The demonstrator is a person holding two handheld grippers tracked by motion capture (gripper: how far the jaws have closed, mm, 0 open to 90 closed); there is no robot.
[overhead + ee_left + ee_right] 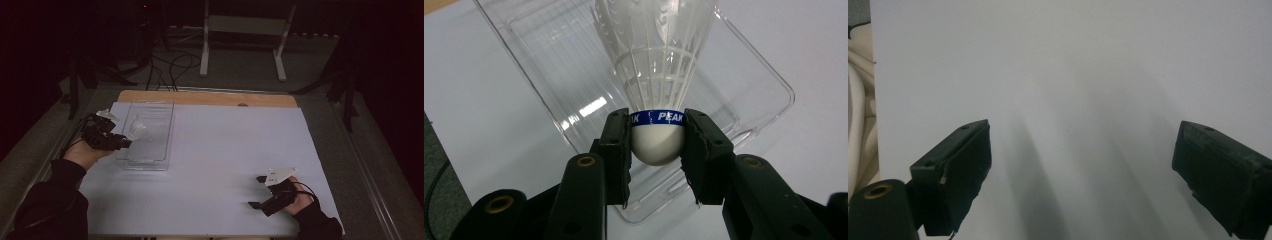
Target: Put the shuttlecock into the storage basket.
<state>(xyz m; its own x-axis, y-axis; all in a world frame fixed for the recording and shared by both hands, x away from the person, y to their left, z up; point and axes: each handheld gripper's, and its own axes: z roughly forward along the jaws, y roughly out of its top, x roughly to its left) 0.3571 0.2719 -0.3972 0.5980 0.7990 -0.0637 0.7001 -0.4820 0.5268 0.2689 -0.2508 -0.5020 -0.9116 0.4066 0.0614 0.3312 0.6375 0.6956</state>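
We see the high view dim, its surroundings nearly black, with only the white sheet (pixel 225 165) lit. Glare streaks the clear tray (pixel 574 115) in the left gripper view, and soft shadows cross the paper in the right gripper view, where the near jaws blur slightly.

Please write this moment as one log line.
left gripper: shut on shuttlecock | shuttlecock: over tray | right gripper: open, above table

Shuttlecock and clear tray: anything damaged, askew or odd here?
Nothing stands out. The left hand-held gripper clamps the shuttlecock squarely by its cork over the clear tray; feathers look intact.
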